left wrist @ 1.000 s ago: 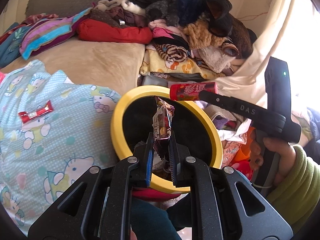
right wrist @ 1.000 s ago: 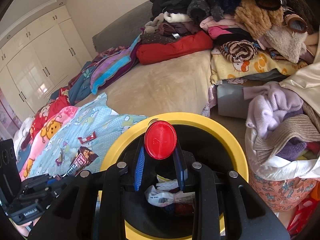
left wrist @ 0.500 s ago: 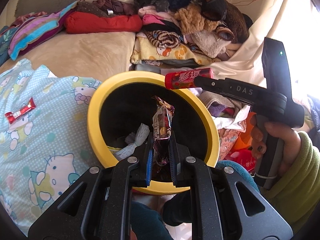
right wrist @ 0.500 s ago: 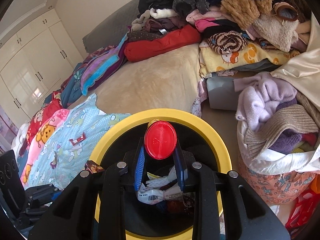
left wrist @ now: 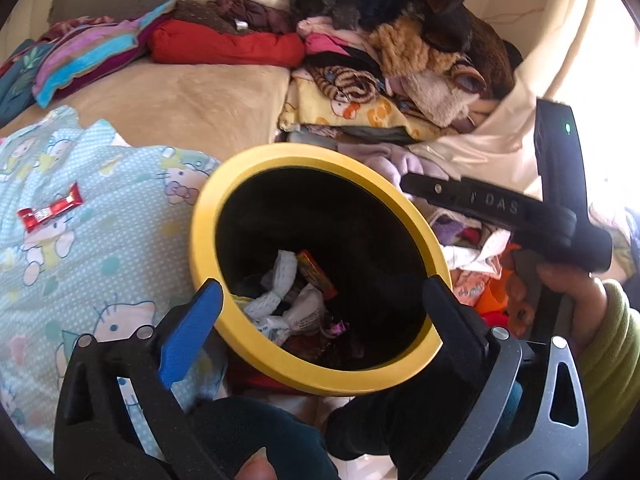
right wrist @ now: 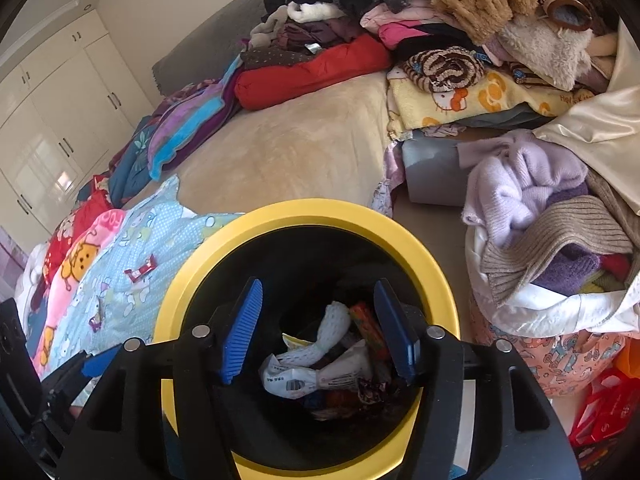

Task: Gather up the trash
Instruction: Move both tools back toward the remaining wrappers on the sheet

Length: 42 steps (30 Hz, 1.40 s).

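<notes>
- While both wrist views look down into it, the round black trash bin with a thick yellow rim (left wrist: 320,380) (right wrist: 436,276) stands just off the bed's near edge, against the bedding.
- The left hand-held gripper (left wrist: 322,300) hangs over the bin's near rim, its jaws opening wide; nothing lies between its fingers, one on each side of the rim, touching nothing.
- The right hand-held gripper (right wrist: 318,328) points down into the bin's mouth, jaws opening, with nothing held between the blue ribbed pads (right wrist: 242,330).
- In the left view the right hand-held gripper (left wrist: 412,188) reaches in from the right above the bin's far rim, carried by a hand (left wrist: 568,300) in a green sleeve (left wrist: 608,364).
- Inside the bin lie a white netted foam sleeve (left wrist: 280,280) (right wrist: 328,332), a red and yellow tube-shaped packet (left wrist: 316,272) (right wrist: 368,330), a crumpled white wrapper with a barcode (right wrist: 304,376) and a dark wrapper (right wrist: 370,390) low in the heap.
- A red and white candy wrapper (left wrist: 50,210) (right wrist: 140,272) rests on the light-blue cartoon-cat quilt (left wrist: 80,248) (right wrist: 152,248), towards the bed's left edge and well apart from the bin.
- A smaller scrap (right wrist: 96,318) lies on the same quilt nearer the bed's near edge; what it is I cannot tell.
- Piled clothes (left wrist: 360,40) (right wrist: 440,20) cover the bed's far right corner.
</notes>
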{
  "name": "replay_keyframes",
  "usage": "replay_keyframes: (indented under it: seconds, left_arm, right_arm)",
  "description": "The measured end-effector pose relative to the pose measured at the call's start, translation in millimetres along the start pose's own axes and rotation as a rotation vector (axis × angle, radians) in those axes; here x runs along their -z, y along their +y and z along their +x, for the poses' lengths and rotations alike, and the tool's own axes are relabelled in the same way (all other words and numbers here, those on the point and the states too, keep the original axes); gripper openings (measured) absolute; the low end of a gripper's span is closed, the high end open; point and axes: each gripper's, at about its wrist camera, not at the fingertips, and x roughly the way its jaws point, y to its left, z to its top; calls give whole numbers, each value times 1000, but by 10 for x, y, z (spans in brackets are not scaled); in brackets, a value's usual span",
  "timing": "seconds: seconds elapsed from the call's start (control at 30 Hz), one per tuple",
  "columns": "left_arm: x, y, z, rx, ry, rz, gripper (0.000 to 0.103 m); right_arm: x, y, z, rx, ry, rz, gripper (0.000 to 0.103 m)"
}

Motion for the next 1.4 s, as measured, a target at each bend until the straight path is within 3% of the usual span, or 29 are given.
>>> replay_keyframes:
  seconds: [0.8,1.4]
  left_arm:
    - [-31,734,-781,-219,-206,-131,92]
    - [256,1808,-1181,-344,-261,-361,92]
  right_arm:
    - [23,1102,-142,-150,-71,-228,64]
    - [81,2293,507,-208,40,-505,65]
